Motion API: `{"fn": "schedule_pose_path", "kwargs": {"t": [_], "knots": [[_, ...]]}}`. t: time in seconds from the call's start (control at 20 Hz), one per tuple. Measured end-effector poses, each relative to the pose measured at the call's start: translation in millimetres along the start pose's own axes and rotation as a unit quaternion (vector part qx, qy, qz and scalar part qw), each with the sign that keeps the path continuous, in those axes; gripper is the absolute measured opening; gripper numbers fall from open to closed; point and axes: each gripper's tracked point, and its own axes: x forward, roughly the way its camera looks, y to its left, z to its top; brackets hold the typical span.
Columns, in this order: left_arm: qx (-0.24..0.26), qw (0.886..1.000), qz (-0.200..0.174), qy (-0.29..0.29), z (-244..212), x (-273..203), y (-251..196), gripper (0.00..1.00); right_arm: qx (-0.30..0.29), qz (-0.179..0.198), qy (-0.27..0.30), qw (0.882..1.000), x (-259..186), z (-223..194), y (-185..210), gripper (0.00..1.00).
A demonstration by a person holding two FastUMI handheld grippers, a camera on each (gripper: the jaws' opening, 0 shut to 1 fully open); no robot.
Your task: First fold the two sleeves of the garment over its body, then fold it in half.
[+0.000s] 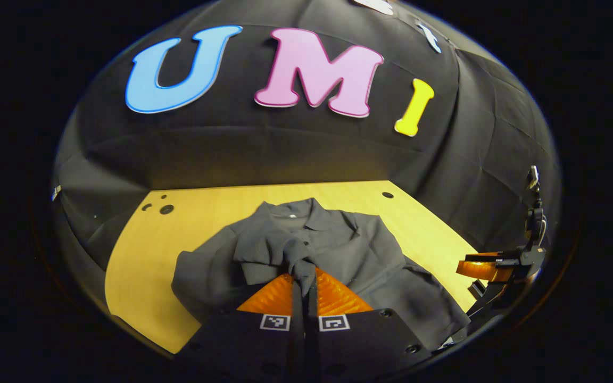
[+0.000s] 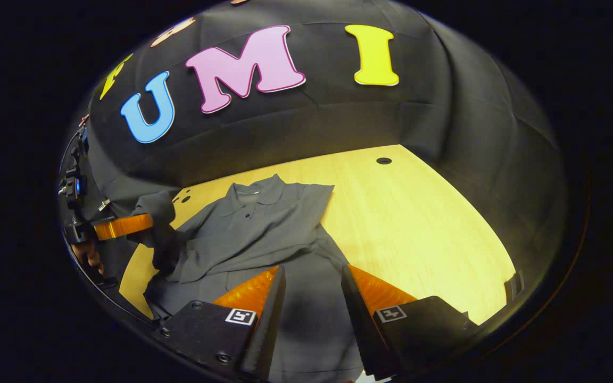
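Garment (image 2: 264,234) flat on table (image 2: 418,223), sleeve (image 1: 298,260) pinched tight in left gripper (image 1: 303,284); right gripper (image 2: 312,290) hovering wide open, holding nothing.

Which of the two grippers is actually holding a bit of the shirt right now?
The left hand-held gripper: its fingers are pinched shut on a sleeve of the shirt. The right hand-held gripper hangs open above the cloth.
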Motion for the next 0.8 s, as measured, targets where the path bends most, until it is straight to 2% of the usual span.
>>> {"fn": "schedule_pose_path", "kwargs": {"t": [0.25,0.5,0.7,0.8], "knots": [[0.028,0.999,0.013,0.031,-38,54,-27,0.06,0.004,-0.004,0.01,1.0,-4,-7,-24,0.67],[0.057,0.996,0.028,0.06,-68,84,-42,0.05,0.005,0.0,0.024,1.0,1,-14,-40,0.67],[0.046,0.995,0.038,0.077,-85,98,-48,0.07,0.01,0.002,0.036,0.999,8,-21,-50,0.67],[0.027,0.996,0.028,0.084,-90,100,-59,0.14,0.011,0.003,0.042,0.999,10,-25,-52,0.67]]}}
